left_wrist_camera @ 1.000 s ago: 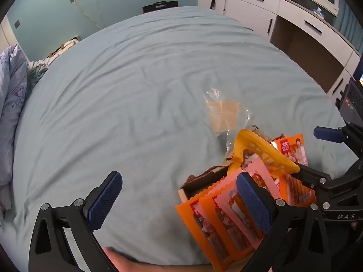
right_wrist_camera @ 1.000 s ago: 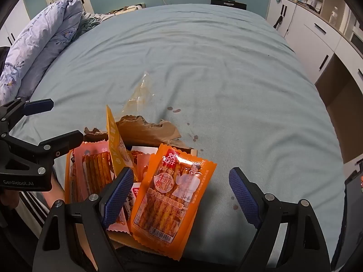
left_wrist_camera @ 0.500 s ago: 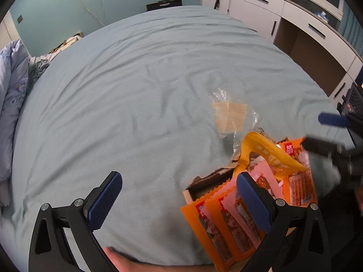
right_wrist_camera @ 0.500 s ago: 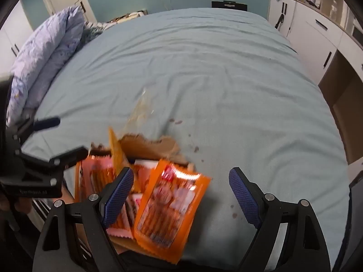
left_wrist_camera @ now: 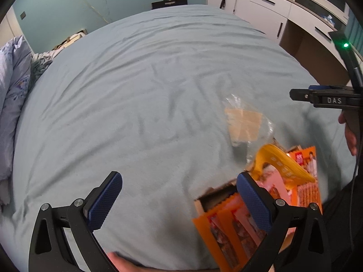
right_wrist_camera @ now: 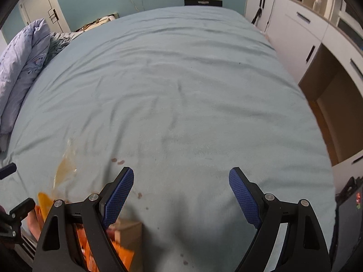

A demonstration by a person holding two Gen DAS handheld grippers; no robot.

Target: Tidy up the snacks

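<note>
Several orange and pink snack packets (left_wrist_camera: 229,229) stand in a brown cardboard box (left_wrist_camera: 209,198) at the near edge of the bed; a yellow packet (left_wrist_camera: 281,166) sticks up among them. My left gripper (left_wrist_camera: 179,200) is open over bare sheet, its right finger in front of the packets. In the right wrist view my right gripper (right_wrist_camera: 181,196) is open above the sheet with nothing between its jaws; the box (right_wrist_camera: 130,234) and orange packets (right_wrist_camera: 126,257) show only partly behind its left finger. It also appears at the right edge of the left wrist view.
A crumpled clear wrapper with a tan card (left_wrist_camera: 246,124) lies on the blue bed sheet (right_wrist_camera: 181,90) beyond the box. Small dark stains (right_wrist_camera: 118,161) mark the sheet. A pillow (right_wrist_camera: 20,68) lies far left; white cabinets (right_wrist_camera: 306,29) line the right side.
My right gripper has swung to the right, away from the box, so the packets slid to the lower left of its view. The left gripper stayed nearly still.
</note>
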